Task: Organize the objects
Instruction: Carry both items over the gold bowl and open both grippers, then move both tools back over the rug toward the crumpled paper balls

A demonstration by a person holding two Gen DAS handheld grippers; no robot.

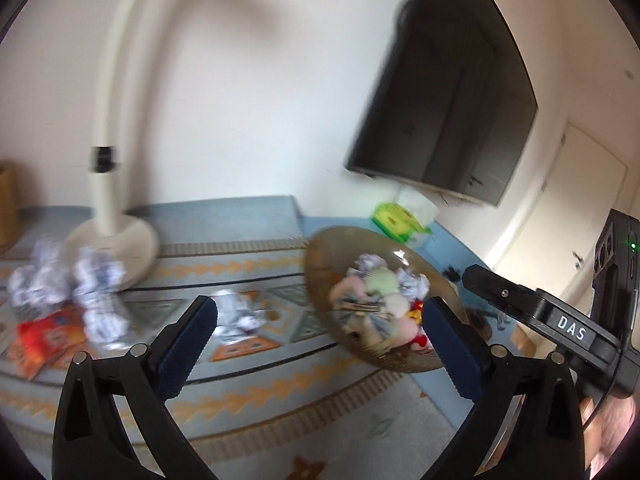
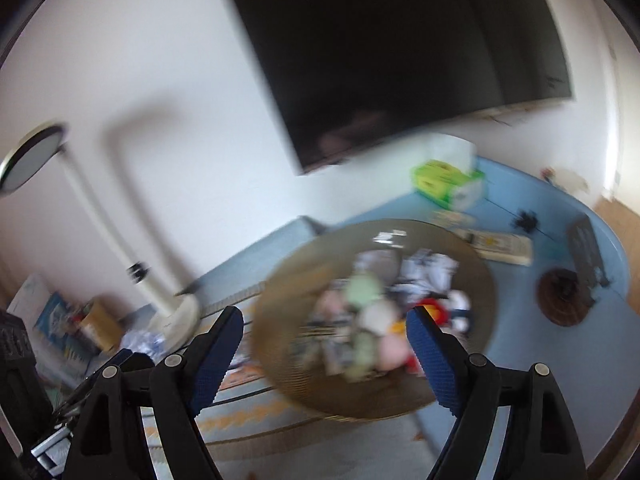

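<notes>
A round brown wire basket (image 1: pixel 320 256) sits on a patterned mat and holds soft toys and crumpled paper; it also shows in the right wrist view (image 2: pixel 280 288), blurred. My left gripper (image 1: pixel 320 320) is open and empty, above the mat just left of the basket. Several crumpled paper balls (image 1: pixel 96 280) and an orange snack packet (image 1: pixel 44 336) lie on the mat to the left. My right gripper (image 2: pixel 324 340) is open and empty, hovering in front of the basket. Its body shows in the left wrist view (image 1: pixel 560 320).
A white standing lamp (image 1: pixel 112 236) rests on the mat at the back left. A black TV (image 1: pixel 448 96) hangs on the wall. A green box (image 2: pixel 444 180), books (image 2: pixel 500 244) and a dark round object (image 2: pixel 564 296) lie on the blue floor mat.
</notes>
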